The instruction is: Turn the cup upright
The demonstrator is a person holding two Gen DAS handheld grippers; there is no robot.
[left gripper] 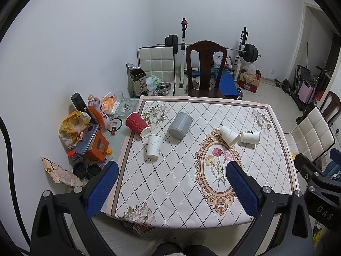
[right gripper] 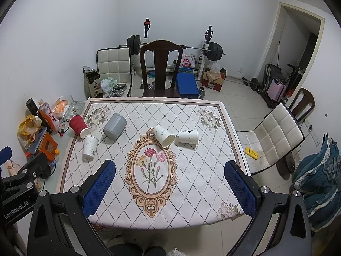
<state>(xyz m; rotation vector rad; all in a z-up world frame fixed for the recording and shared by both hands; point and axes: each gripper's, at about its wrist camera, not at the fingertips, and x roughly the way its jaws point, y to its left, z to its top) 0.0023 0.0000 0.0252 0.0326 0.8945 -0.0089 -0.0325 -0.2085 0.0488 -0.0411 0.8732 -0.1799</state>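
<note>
Several cups lie on their sides on the patterned tablecloth [left gripper: 181, 170]: a red ribbed cup [left gripper: 137, 124] at the far left, a white paper cup [left gripper: 154, 146] just in front of it, a grey cup [left gripper: 180, 125] in the middle, and two white cups [left gripper: 229, 135] [left gripper: 250, 137] on the right. They also show in the right wrist view: the red cup [right gripper: 78, 125], the white cup [right gripper: 90, 147], the grey cup [right gripper: 115, 125], and the two white cups [right gripper: 164, 136] [right gripper: 188, 136]. My left gripper [left gripper: 172, 168] and right gripper [right gripper: 170, 167] are both open and empty, held above the table's near edge.
Clutter sits left of the cloth: bottles [left gripper: 98, 111], a yellow bag [left gripper: 73, 123], an orange box [left gripper: 97, 147]. A dark wooden chair [left gripper: 204, 68] stands behind the table, a white padded chair [right gripper: 275, 136] at its right. Weights and a barbell rack [left gripper: 245, 51] stand by the far wall.
</note>
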